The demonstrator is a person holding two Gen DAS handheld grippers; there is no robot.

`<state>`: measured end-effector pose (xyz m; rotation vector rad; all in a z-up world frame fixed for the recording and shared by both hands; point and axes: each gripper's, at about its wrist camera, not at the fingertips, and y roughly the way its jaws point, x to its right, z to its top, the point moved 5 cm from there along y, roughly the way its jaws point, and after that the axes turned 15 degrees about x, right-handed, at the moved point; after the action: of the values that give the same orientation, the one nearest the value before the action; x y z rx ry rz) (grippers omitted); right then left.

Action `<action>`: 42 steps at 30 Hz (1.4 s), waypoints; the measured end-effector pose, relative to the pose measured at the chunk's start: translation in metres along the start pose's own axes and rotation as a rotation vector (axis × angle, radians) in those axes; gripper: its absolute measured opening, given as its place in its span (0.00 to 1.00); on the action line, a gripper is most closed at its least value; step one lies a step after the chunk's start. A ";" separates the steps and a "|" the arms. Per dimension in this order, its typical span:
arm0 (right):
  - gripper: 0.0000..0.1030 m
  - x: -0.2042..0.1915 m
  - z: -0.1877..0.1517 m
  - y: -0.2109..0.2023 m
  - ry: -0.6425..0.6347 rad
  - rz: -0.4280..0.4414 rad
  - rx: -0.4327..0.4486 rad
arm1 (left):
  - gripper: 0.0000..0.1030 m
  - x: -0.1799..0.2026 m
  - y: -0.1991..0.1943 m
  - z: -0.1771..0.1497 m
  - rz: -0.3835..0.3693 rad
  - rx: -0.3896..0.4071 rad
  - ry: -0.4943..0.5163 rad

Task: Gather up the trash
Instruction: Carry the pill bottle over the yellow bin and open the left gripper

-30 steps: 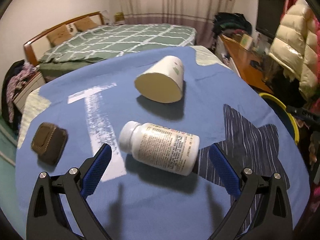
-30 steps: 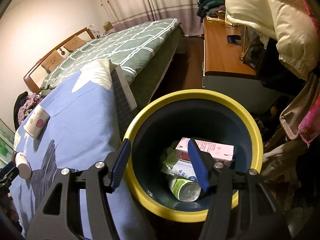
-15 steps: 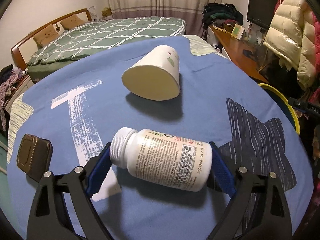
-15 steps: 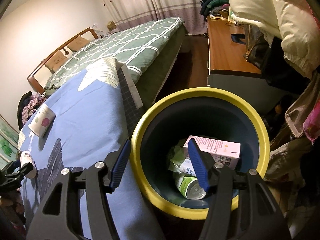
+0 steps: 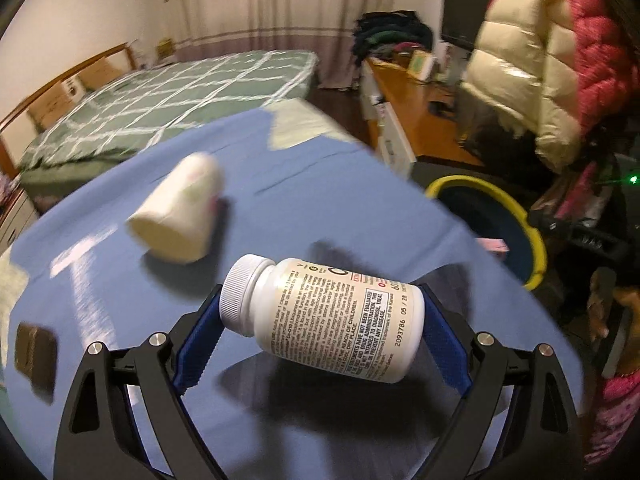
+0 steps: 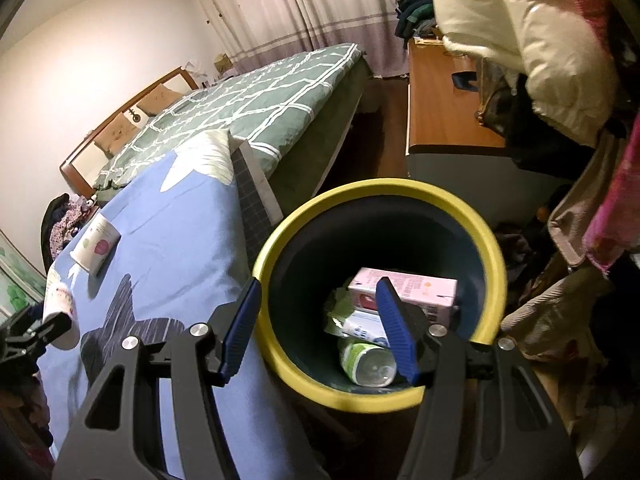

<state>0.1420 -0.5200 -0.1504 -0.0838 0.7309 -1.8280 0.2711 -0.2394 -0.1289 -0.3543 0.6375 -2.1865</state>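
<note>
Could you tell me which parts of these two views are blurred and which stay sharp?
Left wrist view: pill bottle in the left gripper is sharp; paper cup and bed smear. Right wrist view: mostly sharp, the yellow bin rim slightly soft.

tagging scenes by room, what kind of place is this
Most likely a home bedroom: a bed with a green checked quilt and wooden headboard, long curtains, and puffy coats hanging by a desk.

Pill bottle (image 5: pixel 324 316): white, black print. Paper cup (image 5: pixel 180 210): cream, pink and green marks. Bin (image 6: pixel 380 292) – yellow rim, dark interior. Carton (image 6: pixel 404 290): pink. Tablecloth (image 6: pixel 168 240) – blue, dark star pattern. Far bedspread (image 5: pixel 180 100): green, white grid. Gripper pads (image 6: pixel 394 330): blue.
</note>
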 end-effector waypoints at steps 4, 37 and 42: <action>0.55 0.013 0.006 -0.015 -0.005 -0.023 0.028 | 0.87 0.051 0.016 0.018 -0.066 0.003 0.038; 0.60 0.060 0.023 -0.077 0.000 -0.105 0.127 | 0.95 0.152 0.073 0.053 -0.063 0.037 0.053; 0.60 0.030 0.025 -0.070 -0.044 -0.065 0.118 | 0.95 0.072 0.008 0.048 0.060 0.131 -0.029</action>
<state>0.0825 -0.5438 -0.1027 -0.0704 0.5945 -1.9212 0.2519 -0.3149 -0.0904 -0.2943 0.4802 -2.1493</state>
